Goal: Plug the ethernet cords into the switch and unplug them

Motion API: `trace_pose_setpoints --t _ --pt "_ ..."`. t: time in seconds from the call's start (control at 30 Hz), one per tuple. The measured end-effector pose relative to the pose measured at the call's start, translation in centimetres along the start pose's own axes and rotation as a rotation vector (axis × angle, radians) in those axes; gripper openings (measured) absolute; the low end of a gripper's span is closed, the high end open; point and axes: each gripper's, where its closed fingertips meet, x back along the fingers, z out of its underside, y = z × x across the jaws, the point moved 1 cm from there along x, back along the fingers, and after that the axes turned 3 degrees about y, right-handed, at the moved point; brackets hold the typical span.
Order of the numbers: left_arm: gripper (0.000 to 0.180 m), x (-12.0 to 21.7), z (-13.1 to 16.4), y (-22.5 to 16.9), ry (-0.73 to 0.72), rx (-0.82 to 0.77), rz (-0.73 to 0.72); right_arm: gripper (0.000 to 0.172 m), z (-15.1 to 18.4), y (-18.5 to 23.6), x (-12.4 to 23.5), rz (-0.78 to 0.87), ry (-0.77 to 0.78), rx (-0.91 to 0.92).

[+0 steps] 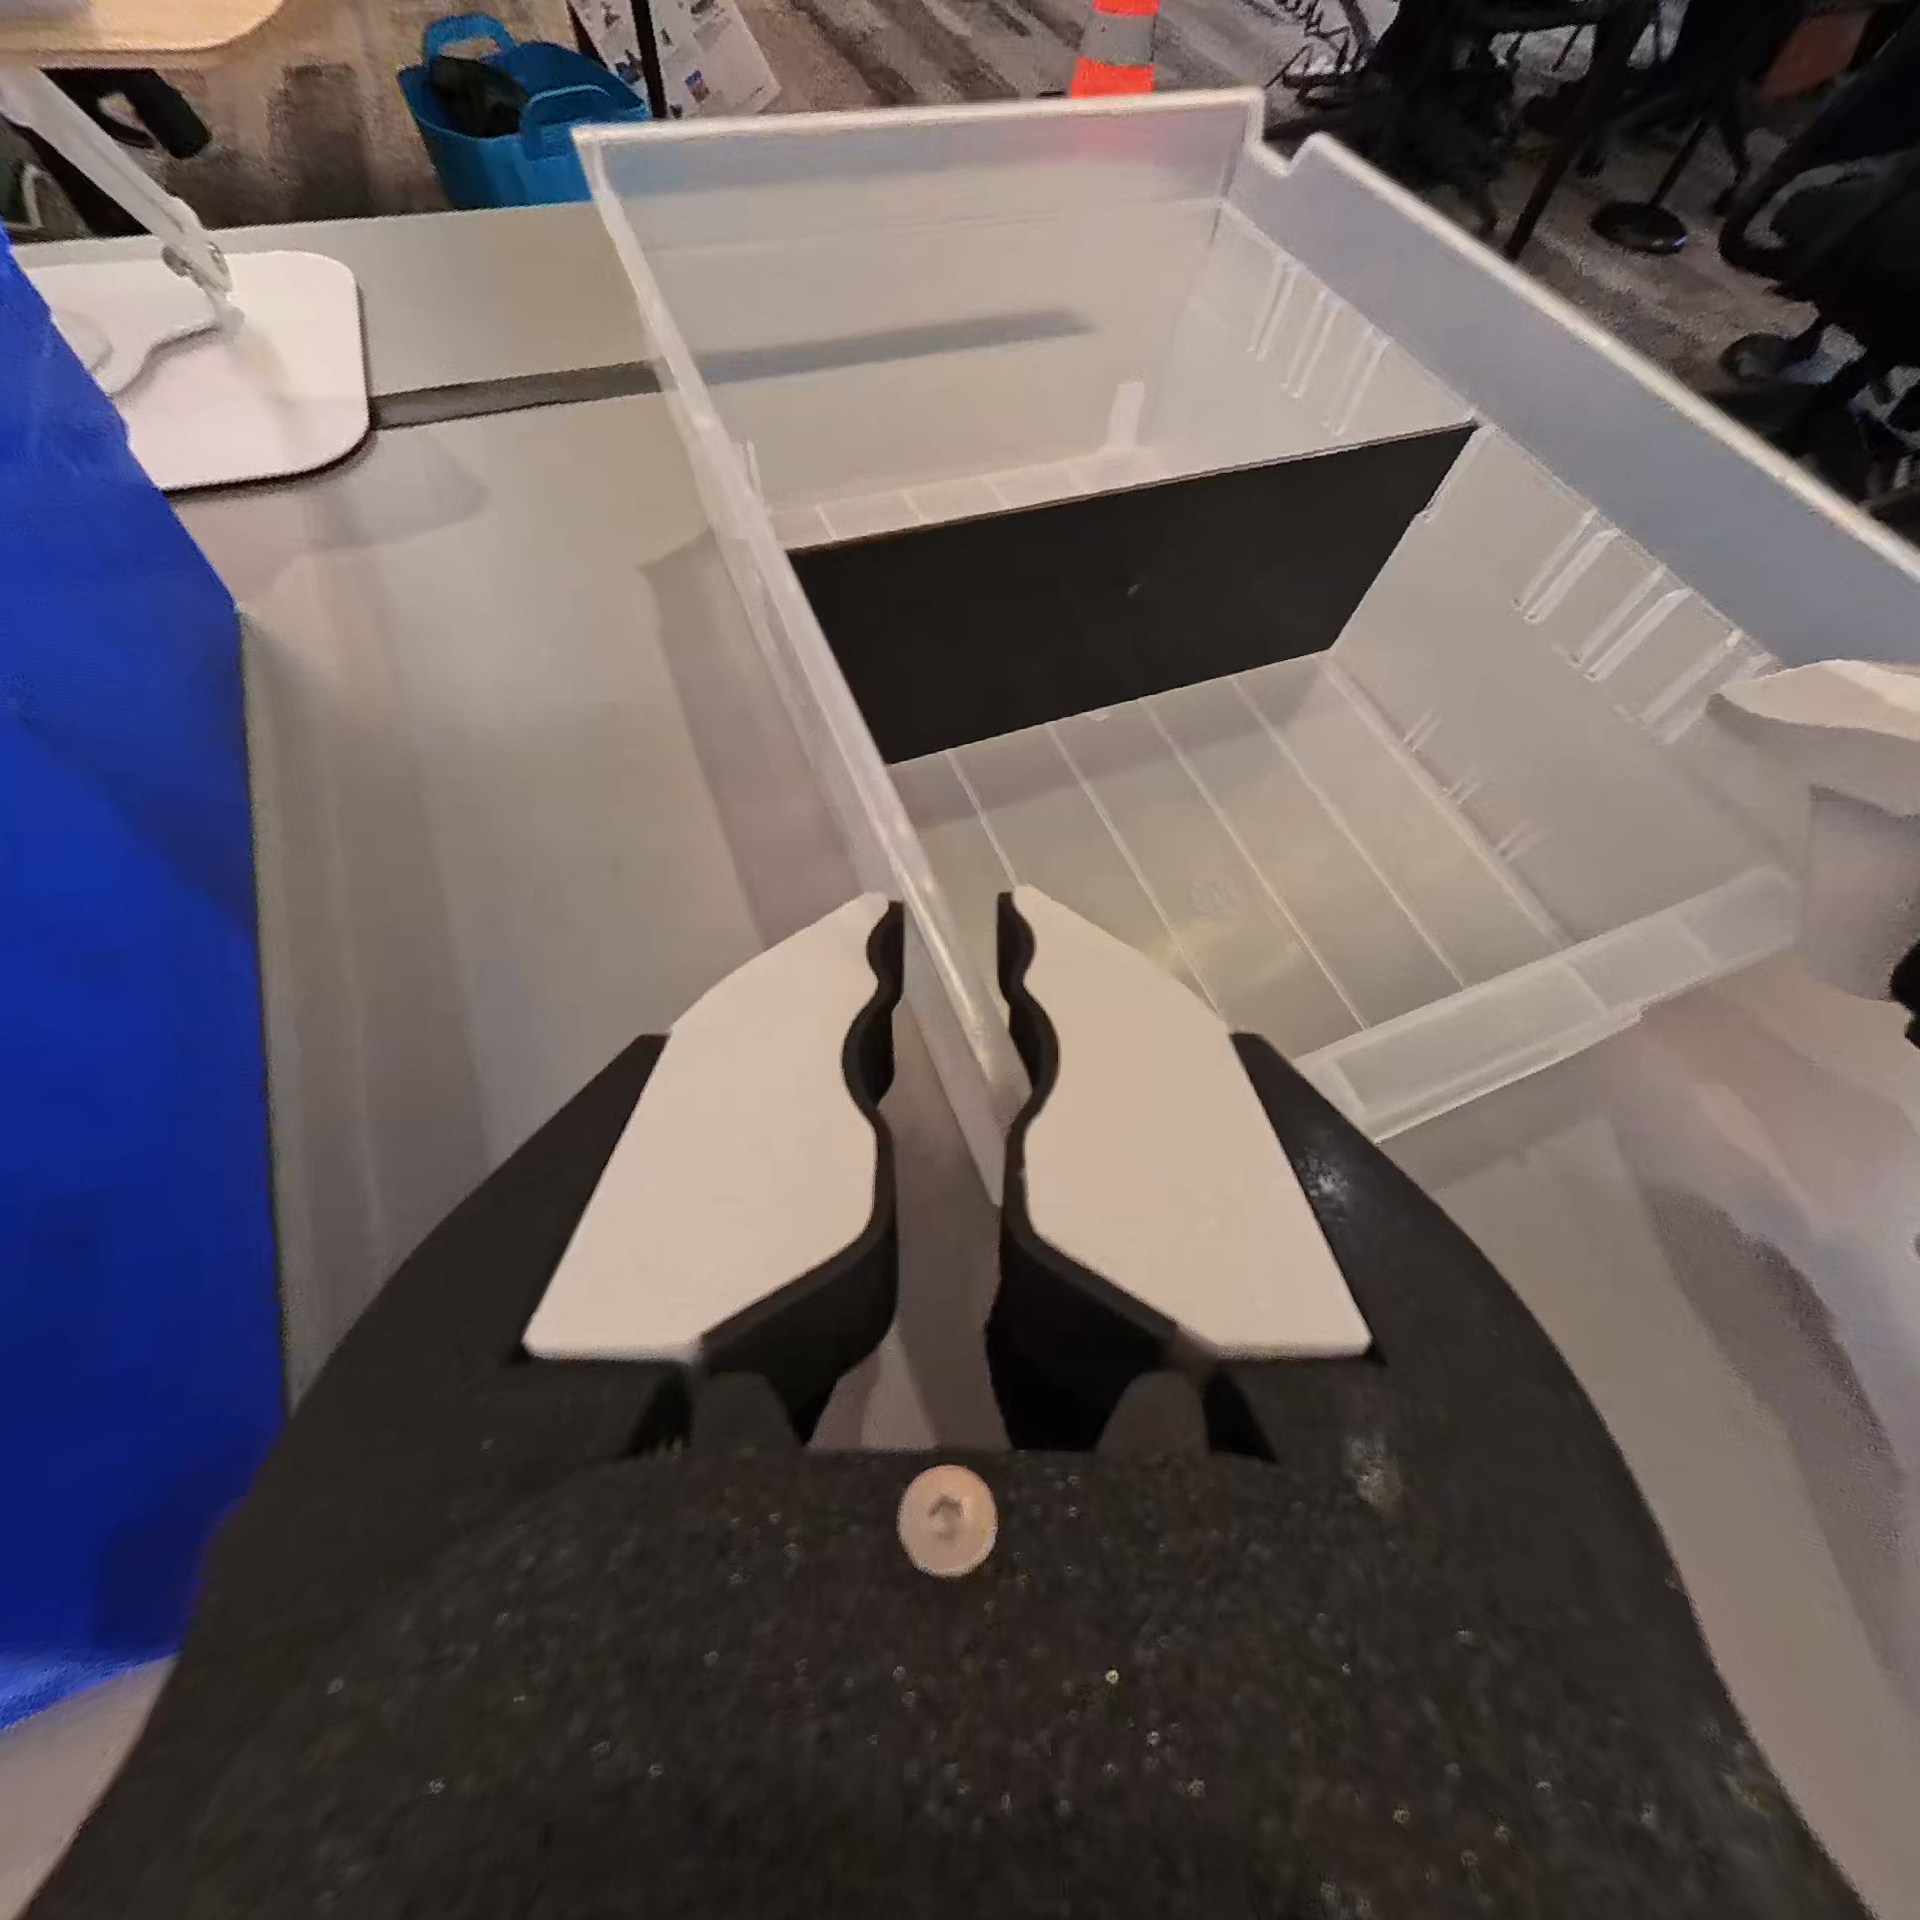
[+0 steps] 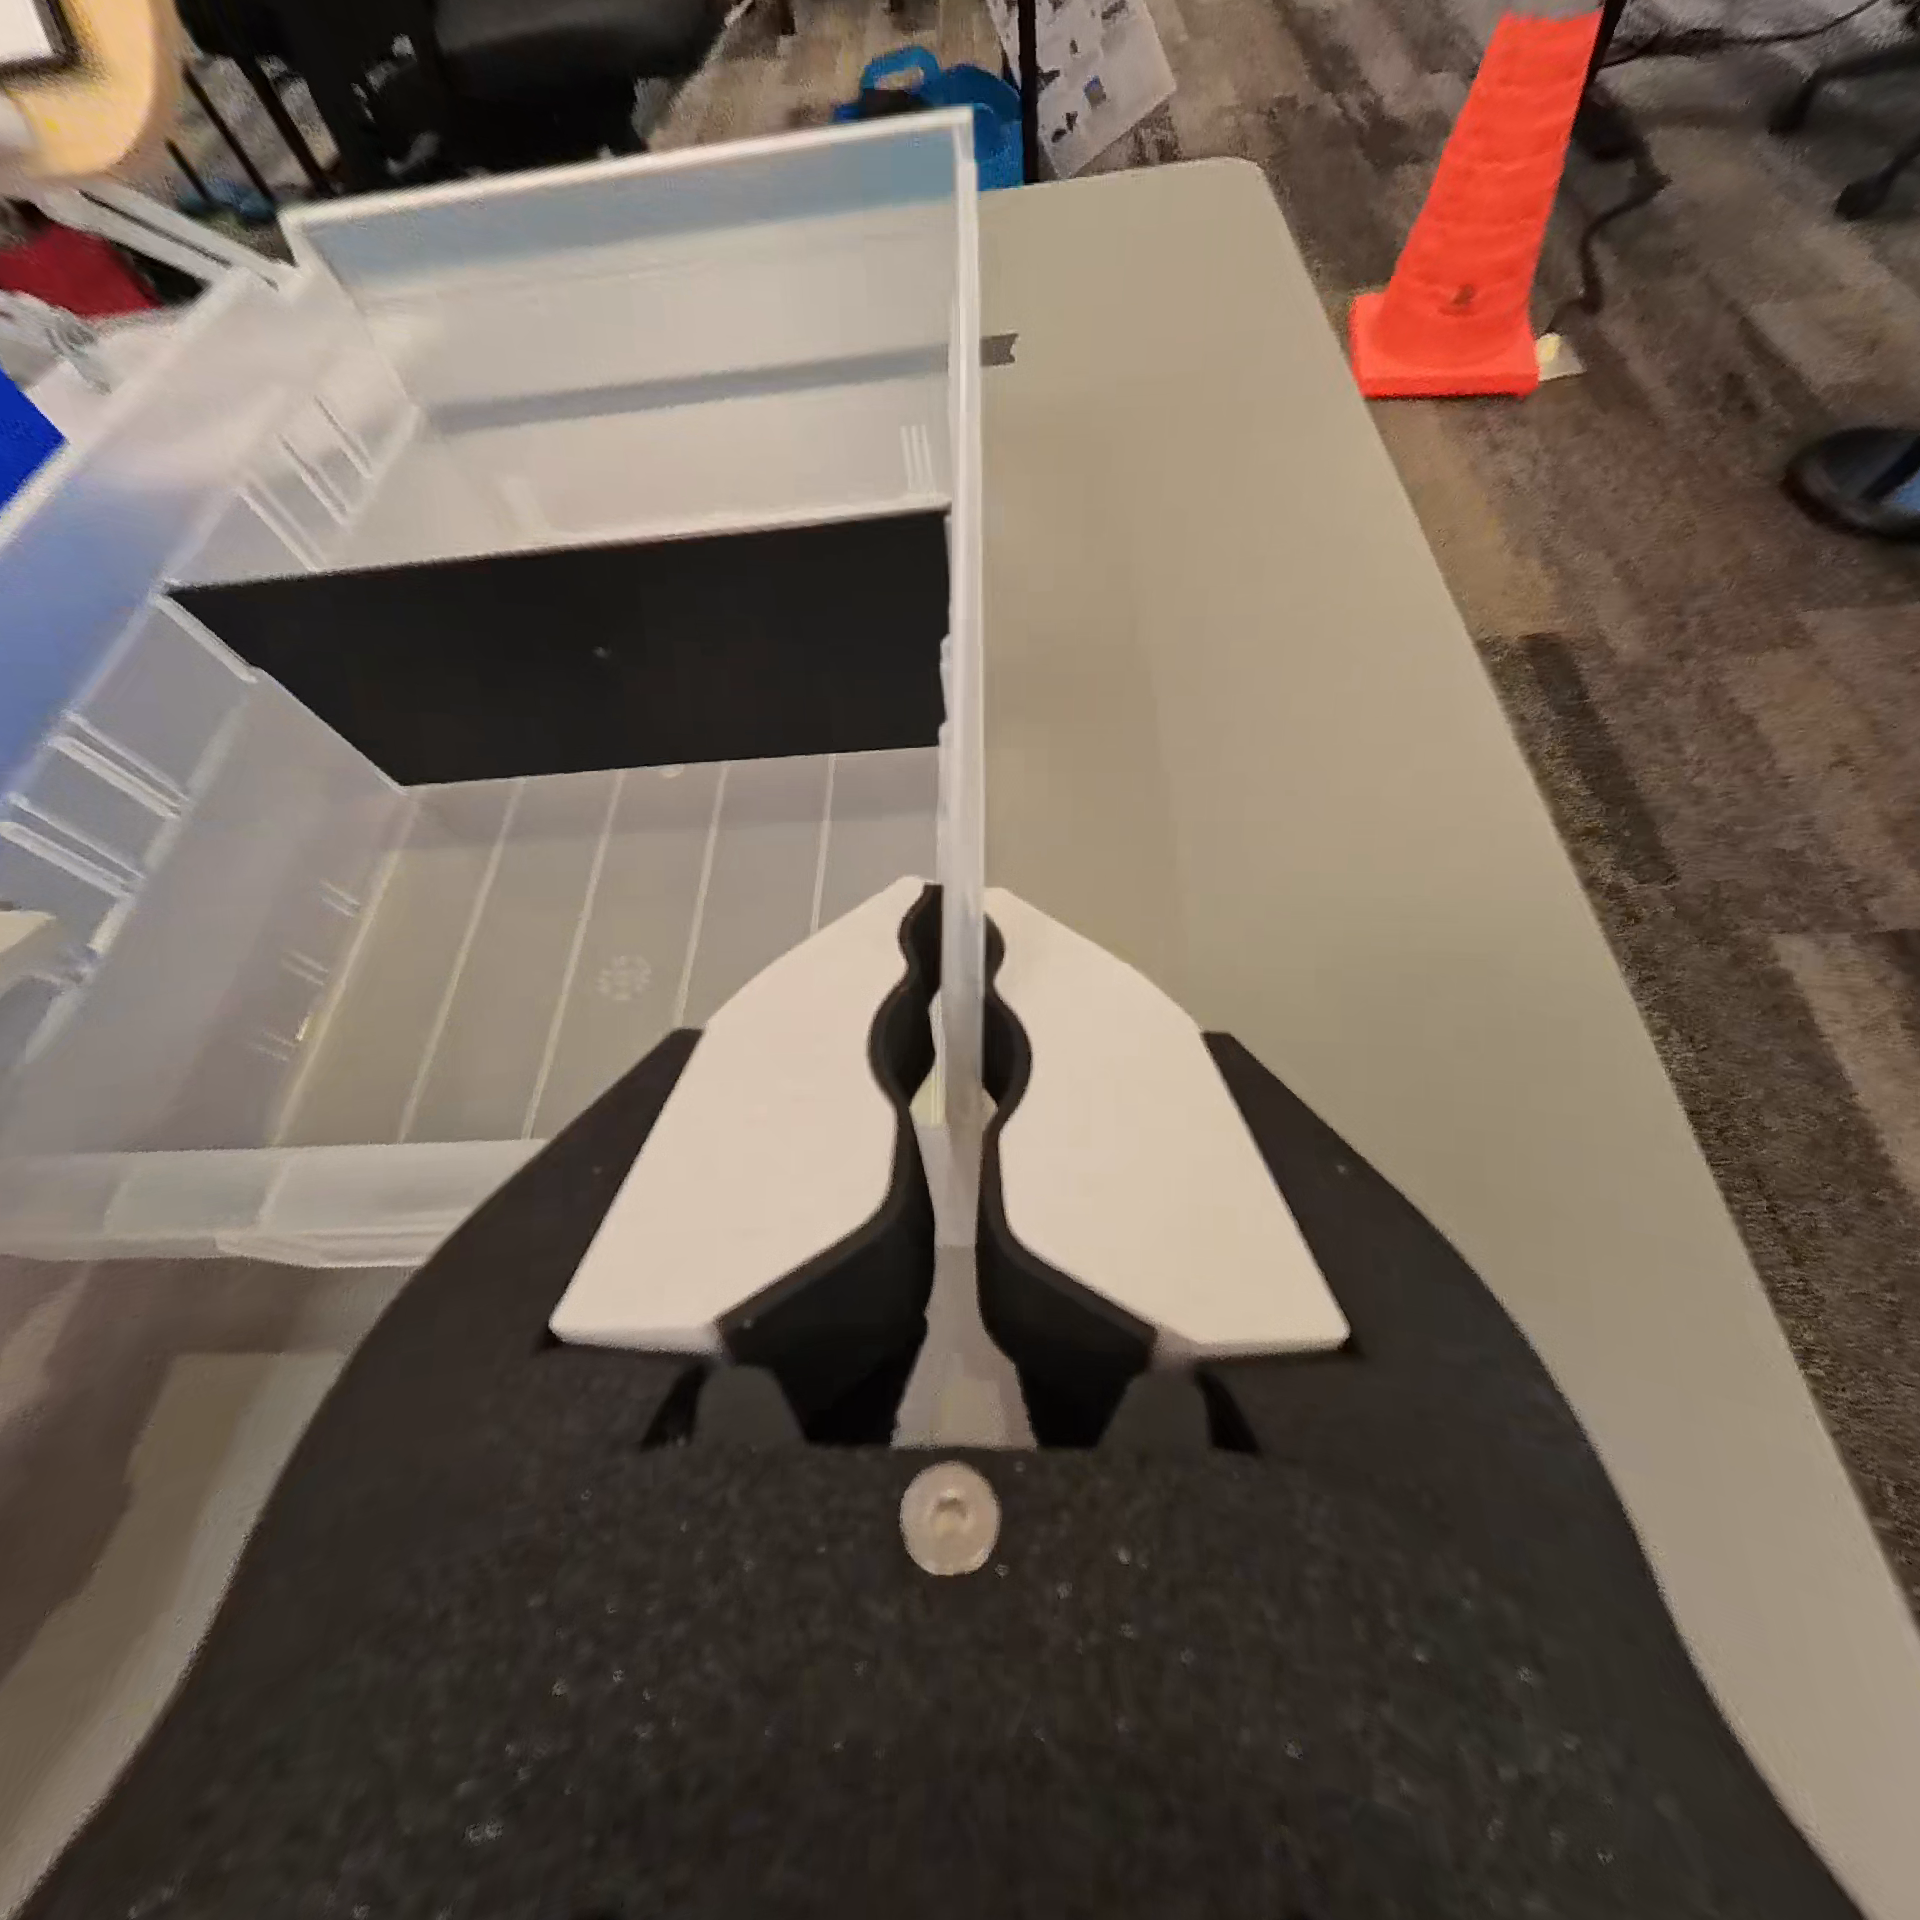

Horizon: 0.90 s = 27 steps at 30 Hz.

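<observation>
A translucent plastic bin [image 1: 1351, 852] with a black divider [image 1: 1091, 603] across its middle is shown on a grey surface [image 1: 468, 831]; both of its compartments appear empty. No ethernet cord and no switch is visible in either view, so the place of the task's own things cannot be told.

The left hand-held gripper [image 1: 951, 914] is seen straddling the bin's left side wall [image 1: 831, 675] with its jaws narrowly parted: a gap shows between the wall and the left pad, so the wall is judged not to be clamped. The right hand-held gripper [image 2: 956, 904] is seen closed on the bin's right side wall [image 2: 964, 623], with both pads pressed against the thin edge.

Handling: the bin is judged light and thin-walled, stiff enough to be carried by its rims yet liable to flex, and smooth enough to slip in a one-sided hold. The upper edges of opposite walls are the natural places to be gripped.

Differences between views: a white stand base [image 1: 249, 364], blue fabric [image 1: 104, 935] and a blue basket [image 1: 520, 114] on the floor are given clearly by the left wrist view alone; an orange cone [image 2: 1475, 229] is shown whole, and the surface's far edge [image 2: 1403, 727] and carpet appear, in the right wrist view.
</observation>
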Motion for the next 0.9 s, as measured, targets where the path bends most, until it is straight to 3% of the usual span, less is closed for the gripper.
trace_pose_setpoints --t 0.2,0.37,0.5,0.6,0.7,0.8,0.9 --pt "0.026 0.6 -0.3 -0.1 -0.079 -0.024 0.046 0.002 0.1 -0.2 0.2 0.012 -0.012 0.018" --pt "0.048 7.3 -4.1 1.4 -0.289 -0.126 0.095 0.012 -2.1 -0.6 3.2 0.064 -0.121 0.110" --pt "0.057 13.5 -5.6 9.1 -0.372 -0.165 0.005 0.006 -5.0 0.6 6.7 0.069 -0.232 0.124" --pt "0.058 16.7 -3.7 17.6 -0.310 -0.114 -0.104 0.012 -6.3 6.4 7.3 -0.038 -0.264 0.178" --pt "0.056 18.1 0.3 24.5 -0.233 -0.057 -0.198 0.023 -5.2 16.8 6.1 -0.258 -0.229 0.251" --pt "0.057 17.6 4.7 28.0 -0.140 0.016 -0.226 0.036 -1.2 27.4 4.5 -0.516 -0.138 0.192" --pt "0.058 16.1 6.7 28.4 -0.089 0.093 -0.152 0.041 1.9 31.3 2.4 -0.414 -0.076 0.207"
